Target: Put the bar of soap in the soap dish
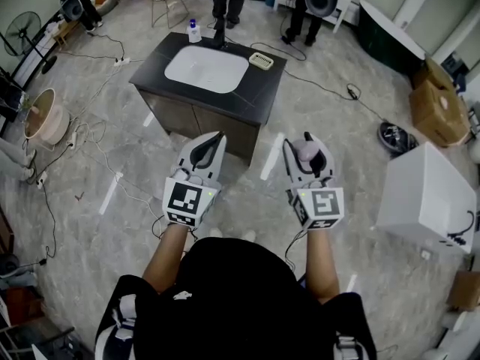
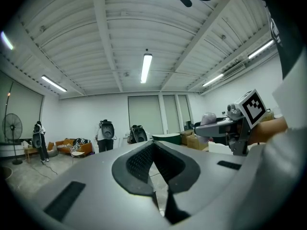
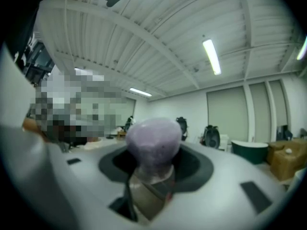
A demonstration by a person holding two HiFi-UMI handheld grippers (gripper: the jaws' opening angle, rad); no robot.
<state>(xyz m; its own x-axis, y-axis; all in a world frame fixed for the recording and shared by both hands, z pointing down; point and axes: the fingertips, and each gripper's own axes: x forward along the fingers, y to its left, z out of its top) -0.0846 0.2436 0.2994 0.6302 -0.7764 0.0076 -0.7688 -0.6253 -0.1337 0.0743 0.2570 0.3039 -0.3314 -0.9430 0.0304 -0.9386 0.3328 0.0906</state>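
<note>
Soap bar [image 3: 153,140], purple, is clamped in R tool [image 1: 302,145] jaws; L tool [image 1: 216,137] jaws are together, empty. Soap dish [image 1: 260,61] sits on black counter [image 1: 259,100] beside sink [image 1: 206,68], well apart from both tools.

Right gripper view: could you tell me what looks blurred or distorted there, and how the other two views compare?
Right gripper view: the lilac bar of soap is soft, too near the lens, and the ceiling beams bow; left gripper view: same bowing, dark corners; head view: even light, countertop sharp.
</note>
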